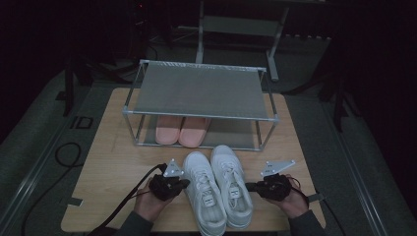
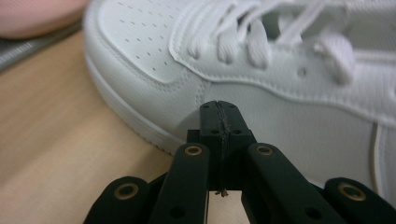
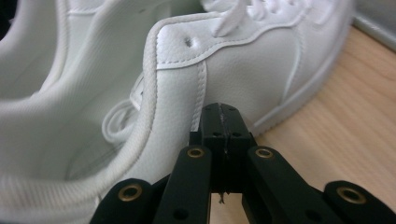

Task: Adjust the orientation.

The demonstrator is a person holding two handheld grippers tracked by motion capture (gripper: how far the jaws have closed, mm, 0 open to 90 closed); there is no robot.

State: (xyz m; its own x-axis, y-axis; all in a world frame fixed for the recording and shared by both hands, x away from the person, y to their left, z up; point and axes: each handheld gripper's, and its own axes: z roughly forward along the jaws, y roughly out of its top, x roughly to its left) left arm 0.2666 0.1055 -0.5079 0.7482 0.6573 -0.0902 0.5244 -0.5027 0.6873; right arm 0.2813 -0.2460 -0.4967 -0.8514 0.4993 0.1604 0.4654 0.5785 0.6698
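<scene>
**Two closed grippers flank a pair of white sneakers in front of the shoe rack**

A pair of white leather lace-up sneakers stands side by side at the near edge of the pale wooden table (image 1: 103, 162), toes pointing at the grey two-tier metal shoe rack (image 1: 199, 91), whose lower shelf carries a pair of pink slippers (image 1: 181, 130). The left sneaker (image 1: 204, 189) has the left gripper (image 1: 183, 183) at its outer side, near the forefoot; its jaws are pressed together with nothing between them, tips at or just off the side panel. The right sneaker (image 1: 232, 184) has the right gripper (image 1: 250, 186) at its outer flank below the collar, jaws likewise closed and empty.

Each shoe should be fairly light, with a stiff rubber sole and a smooth, somewhat slippery upper. The side wall is too broad and firm to pinch. The padded collar (image 3: 149, 70) or the heel rim looks the better hold: thin enough for the jaws, soft enough to bite. The laces (image 2: 243, 42) would slip and let the shoe swing. Both jaws would have to open first
</scene>
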